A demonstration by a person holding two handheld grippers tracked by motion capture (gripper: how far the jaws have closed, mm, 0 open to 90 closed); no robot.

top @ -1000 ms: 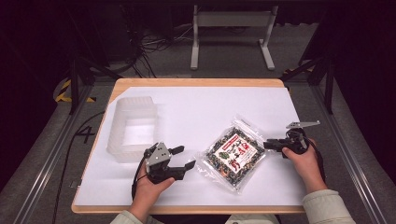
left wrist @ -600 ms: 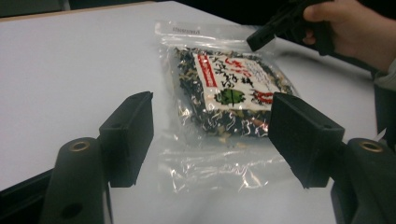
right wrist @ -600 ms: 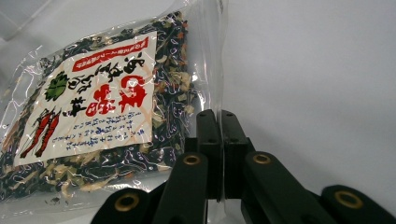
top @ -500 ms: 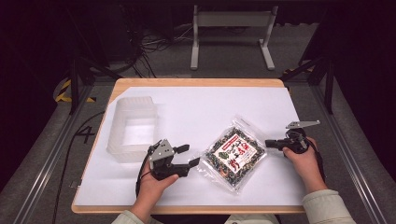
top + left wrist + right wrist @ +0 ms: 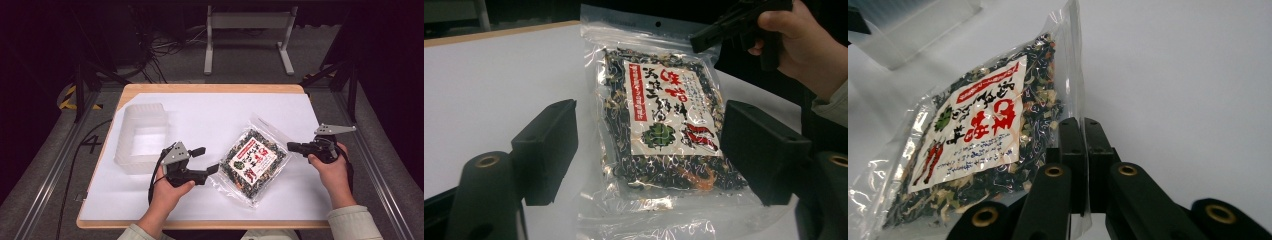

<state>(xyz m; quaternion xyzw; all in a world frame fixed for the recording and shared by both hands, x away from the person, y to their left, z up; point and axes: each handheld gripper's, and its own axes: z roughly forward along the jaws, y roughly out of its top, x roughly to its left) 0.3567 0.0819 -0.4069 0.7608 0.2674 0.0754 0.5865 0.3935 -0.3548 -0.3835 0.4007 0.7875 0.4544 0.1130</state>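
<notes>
Since the earlier frame, both hands rise a little, the packet's right edge lifting with the right tongs [image 5: 1083,145], whose jaws are clamped shut on that clear edge. Left tongs [image 5: 649,150], just left of the packet, have just been opening; their jaws straddle the seaweed packet [image 5: 254,161] without pressing it. Farther left of the packet stands a clear plastic tub [image 5: 142,137] on the white tabletop [image 5: 210,115].

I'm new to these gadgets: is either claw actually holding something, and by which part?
Yes. The right claw is shut on the clear edge of the dried-seaweed packet; the left claw stands open around it.
</notes>
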